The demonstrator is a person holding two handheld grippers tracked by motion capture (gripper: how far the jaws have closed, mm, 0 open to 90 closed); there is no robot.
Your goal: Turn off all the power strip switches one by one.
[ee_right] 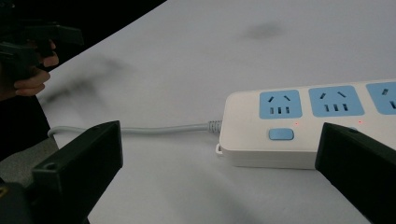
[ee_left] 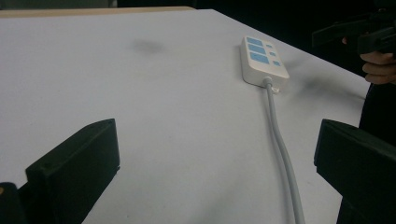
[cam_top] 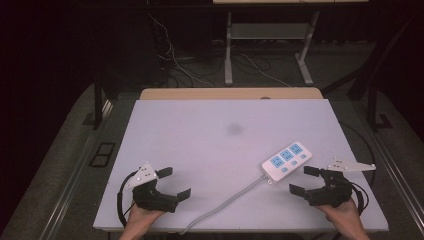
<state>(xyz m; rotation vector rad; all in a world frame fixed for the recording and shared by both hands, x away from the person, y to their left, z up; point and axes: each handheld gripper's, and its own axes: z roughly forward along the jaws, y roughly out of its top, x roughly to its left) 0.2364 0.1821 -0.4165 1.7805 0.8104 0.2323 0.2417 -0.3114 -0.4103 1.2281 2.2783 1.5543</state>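
At four o'clock on the white tabletop point(cam_top: 220, 130) I see the white three-socket power strip with blue faces point(cam_top: 287, 160); its grey cable point(cam_top: 225, 202) runs off the near edge, end hidden. My right gripper point(cam_top: 306, 180) and left gripper point(cam_top: 172, 183) gape wide, empty. Red indicator dots point(ee_right: 295, 123) register close up from my right gripper view.

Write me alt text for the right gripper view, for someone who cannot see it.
A white power strip with blue sockets lies on a white table, just ahead of the open black jaws of the right hand-held gripper. Its grey cable runs left; the left hand-held gripper appears far left.
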